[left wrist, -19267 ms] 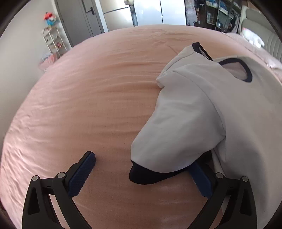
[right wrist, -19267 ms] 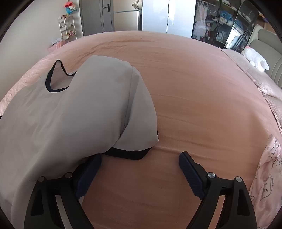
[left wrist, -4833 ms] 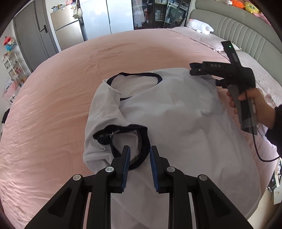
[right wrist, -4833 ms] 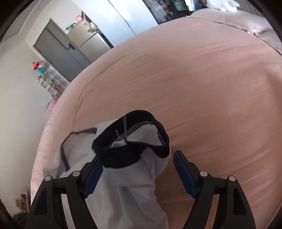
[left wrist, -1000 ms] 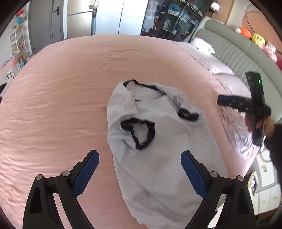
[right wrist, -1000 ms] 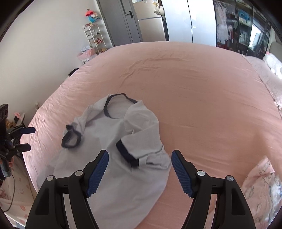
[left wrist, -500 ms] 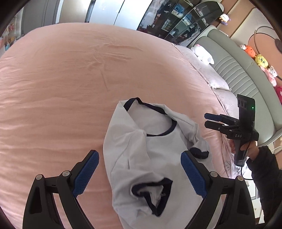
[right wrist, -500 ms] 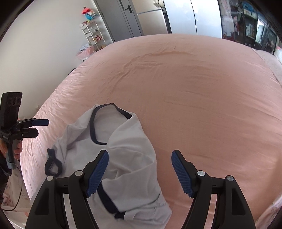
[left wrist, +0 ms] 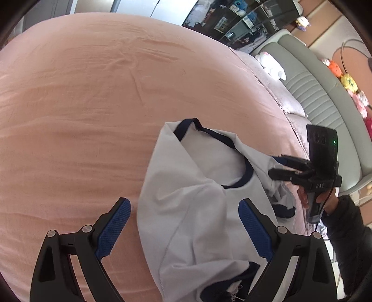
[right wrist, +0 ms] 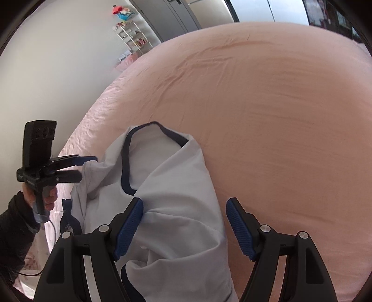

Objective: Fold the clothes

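On pink bed (left wrist: 81, 104), one white shirt (left wrist: 197, 209), two grippers, left (left wrist: 184, 224), right (right wrist: 184, 223), both wide, seemingly empty.

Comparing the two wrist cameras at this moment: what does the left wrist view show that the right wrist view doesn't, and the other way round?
Only the left wrist view: the grey padded headboard, the plush toys along it, the white soft toy on the bed, dark glass shelving, and the right gripper from outside.

Only the right wrist view: the white wall, the small white rack, grey doors, and the left gripper from outside.

Both: the white shirt with its navy collar on the pink bedsheet, between open jaws.
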The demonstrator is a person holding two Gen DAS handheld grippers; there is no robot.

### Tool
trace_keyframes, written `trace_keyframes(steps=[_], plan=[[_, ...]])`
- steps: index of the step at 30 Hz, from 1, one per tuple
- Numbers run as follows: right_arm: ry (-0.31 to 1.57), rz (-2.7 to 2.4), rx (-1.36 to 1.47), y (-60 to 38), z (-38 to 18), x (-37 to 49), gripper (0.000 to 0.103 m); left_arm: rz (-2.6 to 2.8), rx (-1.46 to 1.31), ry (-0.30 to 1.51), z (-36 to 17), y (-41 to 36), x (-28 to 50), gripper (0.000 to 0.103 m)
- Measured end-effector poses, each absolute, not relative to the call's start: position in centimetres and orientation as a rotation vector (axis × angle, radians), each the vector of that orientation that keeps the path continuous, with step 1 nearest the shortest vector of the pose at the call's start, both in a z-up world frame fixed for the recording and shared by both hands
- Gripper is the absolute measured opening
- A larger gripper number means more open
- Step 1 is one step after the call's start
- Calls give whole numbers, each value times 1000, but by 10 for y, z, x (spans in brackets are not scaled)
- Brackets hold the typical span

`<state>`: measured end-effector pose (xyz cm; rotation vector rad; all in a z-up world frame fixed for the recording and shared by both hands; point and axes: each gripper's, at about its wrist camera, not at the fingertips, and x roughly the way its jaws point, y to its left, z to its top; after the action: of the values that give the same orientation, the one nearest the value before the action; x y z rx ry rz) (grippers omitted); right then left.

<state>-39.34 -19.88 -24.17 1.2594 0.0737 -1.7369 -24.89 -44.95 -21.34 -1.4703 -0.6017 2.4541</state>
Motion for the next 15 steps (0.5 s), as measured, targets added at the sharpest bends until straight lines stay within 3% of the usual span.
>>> trace_keyframes(steps=[6,15], plan=[[-18,-1668,1273,-200,-257,-399,77,2392,-1466,-782,-234,-458,-266,95],[-39,-1566,1311,-214,-262,-407,88,2370,-1492,-750,-235,-446,-291,95]])
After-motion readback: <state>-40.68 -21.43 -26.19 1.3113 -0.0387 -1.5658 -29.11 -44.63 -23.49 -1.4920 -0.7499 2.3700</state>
